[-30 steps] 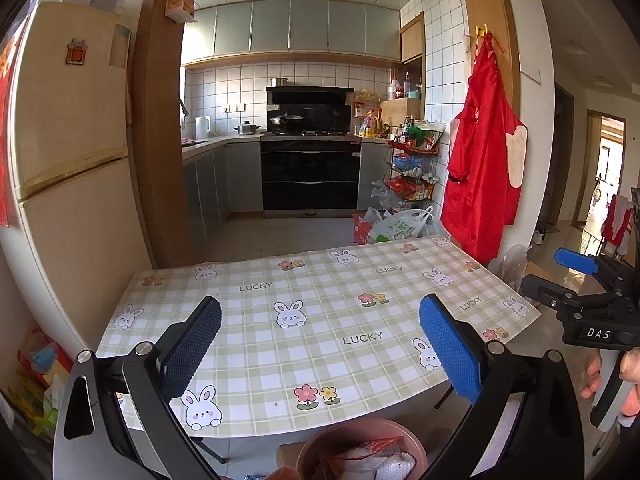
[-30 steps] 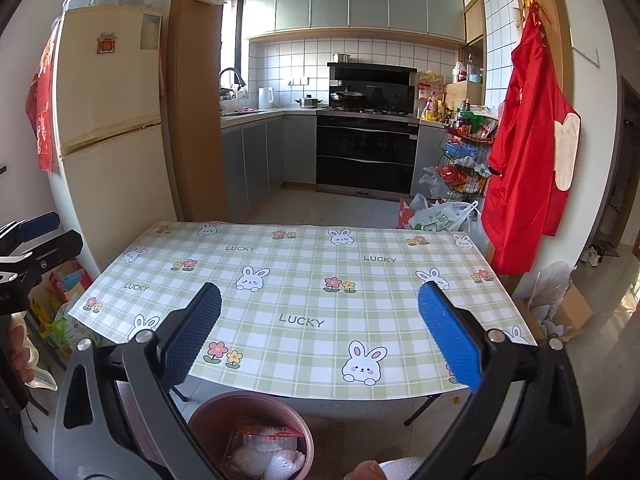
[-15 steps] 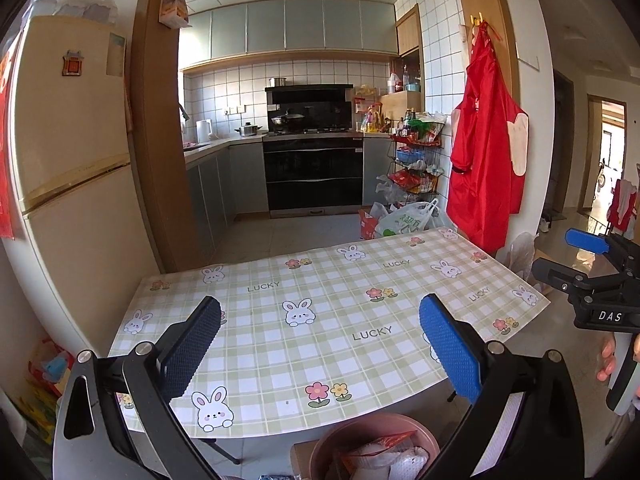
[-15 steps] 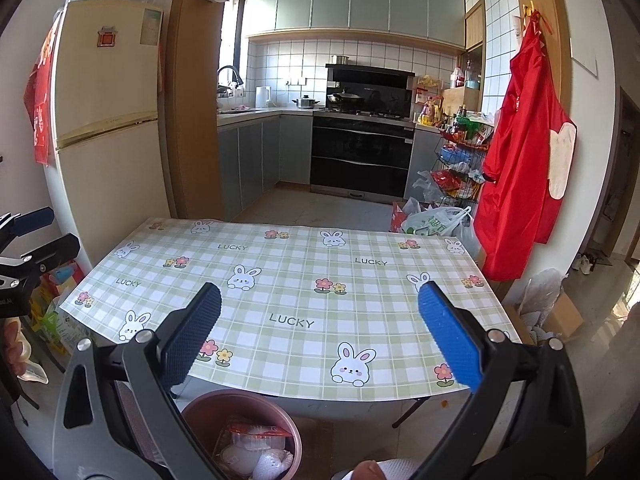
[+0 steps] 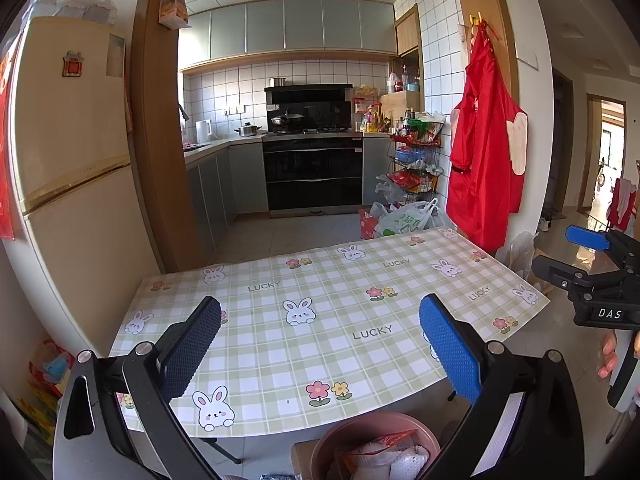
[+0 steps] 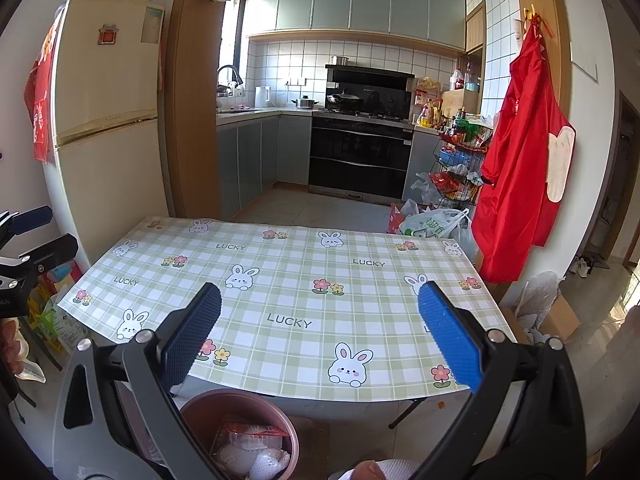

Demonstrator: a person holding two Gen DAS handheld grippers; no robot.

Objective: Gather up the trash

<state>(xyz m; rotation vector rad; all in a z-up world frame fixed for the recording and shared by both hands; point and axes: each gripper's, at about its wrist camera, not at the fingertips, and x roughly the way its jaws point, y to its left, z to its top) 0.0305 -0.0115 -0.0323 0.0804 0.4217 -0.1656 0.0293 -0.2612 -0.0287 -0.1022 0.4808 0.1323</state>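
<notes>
A pink round bin [image 6: 208, 408] stands on the floor at the near edge of the table [image 6: 304, 272], holding white crumpled wrappers and a red packet [image 6: 252, 432]. The same bin [image 5: 352, 428] shows at the bottom of the left wrist view. The table's green checked cloth with rabbits carries no loose items. My left gripper [image 5: 320, 348] hangs open above the table's near edge with nothing between its blue pads. My right gripper [image 6: 320, 336] is open too, above the near edge and the bin. Each gripper shows at the side of the other's view.
A cream fridge [image 6: 108, 128] stands left of the table. A red apron [image 6: 520, 168] hangs on the right wall. Plastic bags [image 6: 432, 224] and a wire rack [image 6: 460, 160] sit beyond the table's far right corner. A cardboard box [image 6: 560, 316] lies on the floor at right.
Both grippers have drawn back and risen a little from the table, so it looks smaller and farther. Both stay open and empty.
</notes>
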